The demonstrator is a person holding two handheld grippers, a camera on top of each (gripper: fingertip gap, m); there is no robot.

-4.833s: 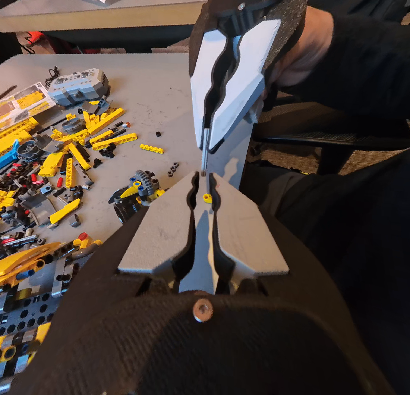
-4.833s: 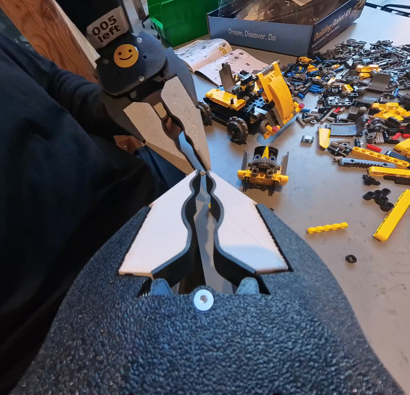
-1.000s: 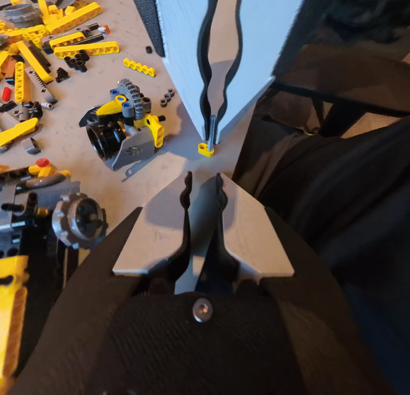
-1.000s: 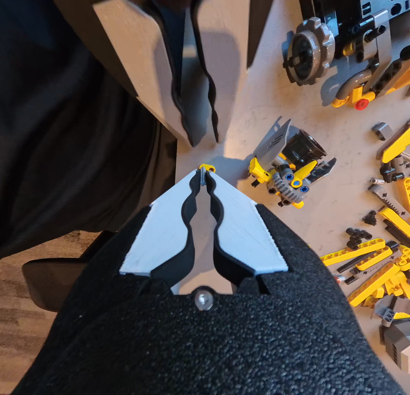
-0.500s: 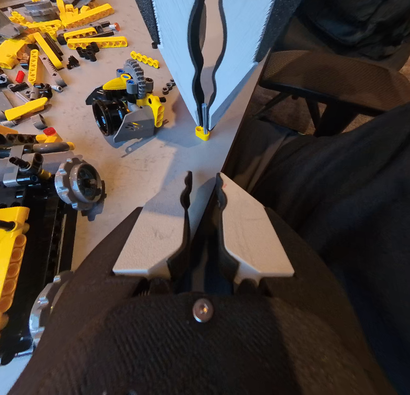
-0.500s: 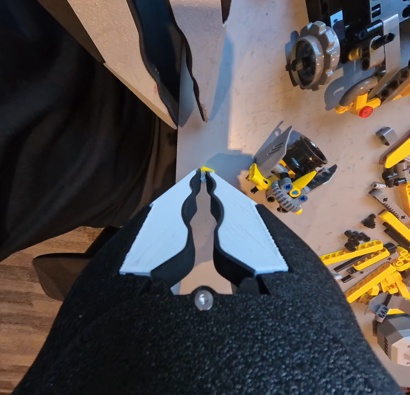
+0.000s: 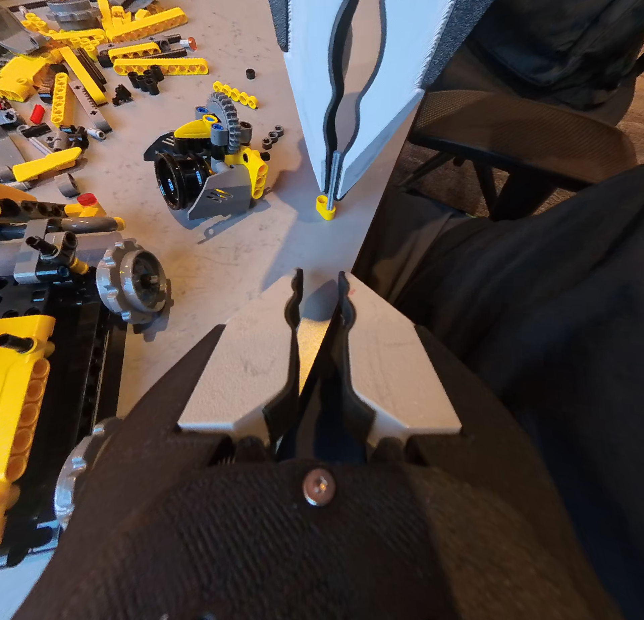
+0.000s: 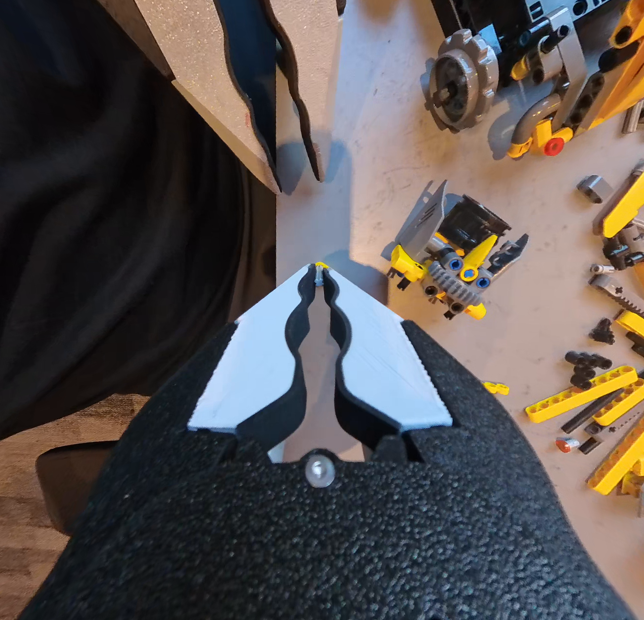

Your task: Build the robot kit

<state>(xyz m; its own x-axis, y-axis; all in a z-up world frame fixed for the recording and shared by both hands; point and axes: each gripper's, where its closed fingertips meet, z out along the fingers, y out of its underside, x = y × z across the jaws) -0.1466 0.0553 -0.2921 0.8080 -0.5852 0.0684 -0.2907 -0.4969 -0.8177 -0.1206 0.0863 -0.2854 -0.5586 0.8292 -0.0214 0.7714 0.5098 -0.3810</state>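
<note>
since the frame half a second back the left gripper (image 7: 319, 275) has backed slightly away from the part and its tongs stay spread, holding nothing; the right gripper (image 8: 317, 272) has not let go.

small yellow plastic connector with a round hole (image 7: 325, 209) sits on the grey scuffed tabletop (image 7: 223, 262), close to the table's near edge. thin grey metal-look axle rod (image 7: 334, 174) stands upright with its lower end in the connector's hole. right tongs are pressed together on the rod, pinching its upper length; tips point straight down, just above the connector. in the right wrist view only a sliver of the yellow connector (image 8: 320, 265) and the rod's top end (image 8: 317, 278) show between the tips.

left gripper hangs over the table edge, near the connector but apart from it, open gap facing it.

left of the connector: small sub-assembly with a black wheel hub, grey gear, grey panel and yellow pieces (image 7: 209, 171), lying on its side. nearer the left gripper: grey toothed sprocket wheel (image 7: 134, 286) on a larger black-and-yellow brick-built vehicle (image 7: 31, 342). farther off: a short yellow perforated strip (image 7: 235, 94) and a scatter of loose yellow beams and black pins (image 7: 104, 56).

right of the table edge: dark clothing of a person (image 7: 522, 324) and a black mesh chair (image 7: 522, 129).
</note>
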